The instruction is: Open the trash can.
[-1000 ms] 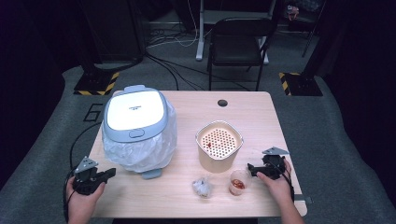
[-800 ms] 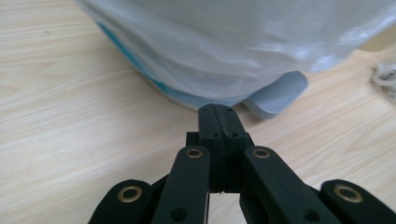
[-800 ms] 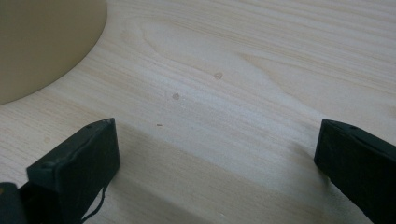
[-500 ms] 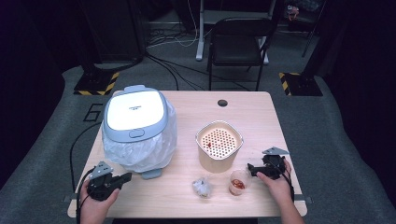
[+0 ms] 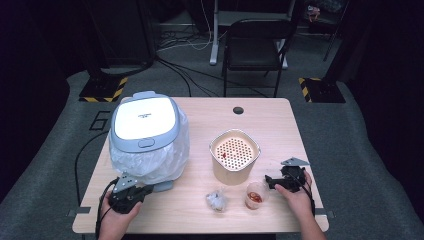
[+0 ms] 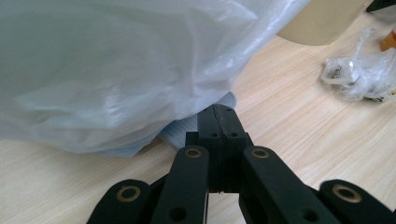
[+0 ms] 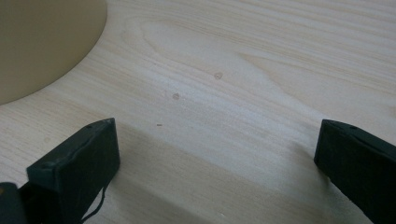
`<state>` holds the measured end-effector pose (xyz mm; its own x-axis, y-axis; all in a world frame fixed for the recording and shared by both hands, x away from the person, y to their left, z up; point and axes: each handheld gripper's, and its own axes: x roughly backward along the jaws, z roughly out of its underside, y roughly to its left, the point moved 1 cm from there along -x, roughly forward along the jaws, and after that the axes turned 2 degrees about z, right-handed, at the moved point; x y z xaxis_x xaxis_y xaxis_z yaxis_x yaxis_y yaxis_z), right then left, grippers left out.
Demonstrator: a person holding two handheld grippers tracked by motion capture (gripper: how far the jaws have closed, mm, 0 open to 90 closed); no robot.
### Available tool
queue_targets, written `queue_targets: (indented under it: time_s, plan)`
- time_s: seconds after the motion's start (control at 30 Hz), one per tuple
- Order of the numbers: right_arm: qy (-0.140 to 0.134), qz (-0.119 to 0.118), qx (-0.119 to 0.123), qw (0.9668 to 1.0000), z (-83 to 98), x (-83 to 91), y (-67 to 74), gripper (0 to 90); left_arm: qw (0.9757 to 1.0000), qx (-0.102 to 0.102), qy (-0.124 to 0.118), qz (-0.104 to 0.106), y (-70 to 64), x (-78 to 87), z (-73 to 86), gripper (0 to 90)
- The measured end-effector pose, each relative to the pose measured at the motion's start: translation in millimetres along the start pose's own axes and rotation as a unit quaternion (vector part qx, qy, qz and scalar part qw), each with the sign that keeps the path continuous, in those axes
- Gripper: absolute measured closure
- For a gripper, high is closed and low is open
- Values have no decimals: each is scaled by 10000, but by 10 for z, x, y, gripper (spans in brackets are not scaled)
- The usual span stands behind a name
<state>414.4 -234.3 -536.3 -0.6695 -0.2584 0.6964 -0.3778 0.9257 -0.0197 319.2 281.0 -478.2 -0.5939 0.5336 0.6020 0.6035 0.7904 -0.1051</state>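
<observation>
Left gripper (image 6: pixel 219 122) is seen closed and empty at the foot of the bagged appliance (image 5: pixel 145 131); loose plastic could be snagged. Right gripper (image 5: pixel 274 182), jaws spread wide, is rested on the table (image 5: pixel 280 125) beside a small cup (image 5: pixel 254 195), easily knocked.

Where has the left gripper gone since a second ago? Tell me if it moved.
Yes. The left gripper has moved rightward, inward over the table edge, now at the bag-wrapped cooker's front base.
</observation>
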Motion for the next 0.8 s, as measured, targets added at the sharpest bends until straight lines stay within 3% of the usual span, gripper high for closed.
queue_targets:
  time_s: [0.07,0.23,0.27,0.4,0.67,0.7,0.73,0.8]
  plan:
    - [1,0,0,10000,0,1,0,0,10000,40,-2,31,-15,-15,-10,900]
    - [1,0,-1,10000,0,0,0,0,9999,-88,14,-53,-52,-86,-48,900]
    - [2,1,4,10000,0,0,0,0,9997,-242,34,-79,-40,-101,-60,900]
    - [2,0,3,10000,0,0,0,0,9991,-403,90,-118,-53,-175,-79,900]
    - [-2,-2,-7,10000,0,0,0,0,9978,-558,218,-281,-72,-319,-49,900]
    - [-1,-1,-7,10000,0,1,0,0,9978,-566,210,-286,-74,-333,-50,900]
    - [-2,-1,-6,10000,0,0,-1,0,9991,-356,205,-41,-99,-371,-38,900]
    - [0,0,-6,10000,0,1,-1,0,9992,-330,237,-51,-103,-385,-40,900]
